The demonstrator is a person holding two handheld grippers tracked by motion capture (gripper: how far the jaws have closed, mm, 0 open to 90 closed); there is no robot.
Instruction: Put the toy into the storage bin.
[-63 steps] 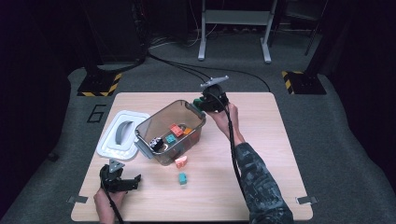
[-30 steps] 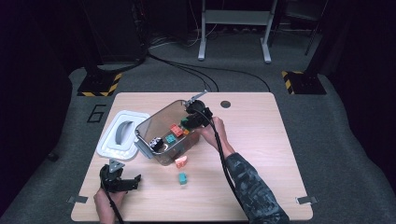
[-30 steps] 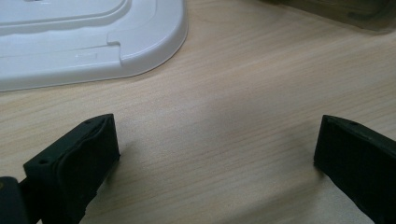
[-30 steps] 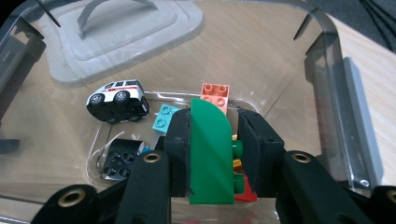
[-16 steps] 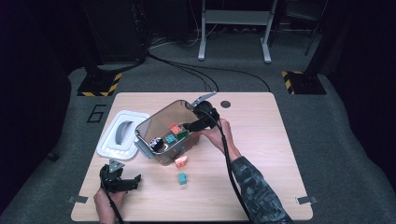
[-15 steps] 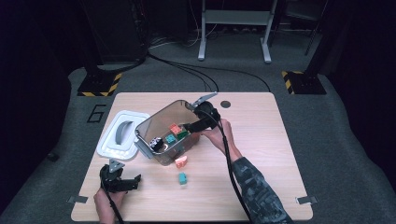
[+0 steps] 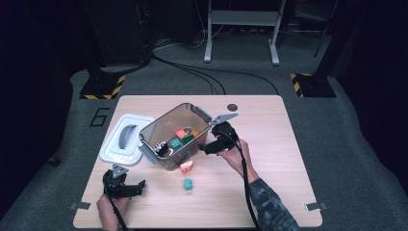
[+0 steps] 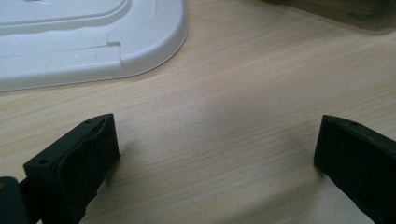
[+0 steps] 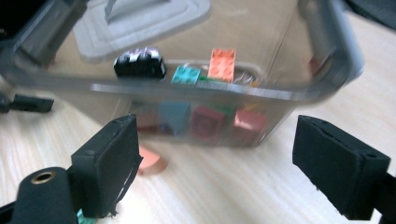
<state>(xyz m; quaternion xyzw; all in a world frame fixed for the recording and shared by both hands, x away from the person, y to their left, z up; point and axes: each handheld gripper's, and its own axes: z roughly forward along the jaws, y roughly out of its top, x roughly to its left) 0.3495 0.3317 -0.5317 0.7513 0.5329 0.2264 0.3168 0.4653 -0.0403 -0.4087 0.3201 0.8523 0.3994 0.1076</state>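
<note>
The right gripper [image 7: 204,147], withdrawn from the clear bin [image 7: 166,126], is held empty beside its long wall, jaws just spread wide.

The left gripper [image 7: 135,186] is likewise spread.

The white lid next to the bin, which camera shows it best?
The high view: the whole lid lies flat left of the bin, with its grey handle showing. The left gripper view catches just one rounded corner. The right gripper view shows it blurred through the bin's clear walls.

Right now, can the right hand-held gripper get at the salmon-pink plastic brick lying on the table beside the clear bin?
Probably yes: the right hand-held gripper is open, empty, and the salmon-pink plastic brick lies just outside the clear plastic bin, nothing between.
</note>
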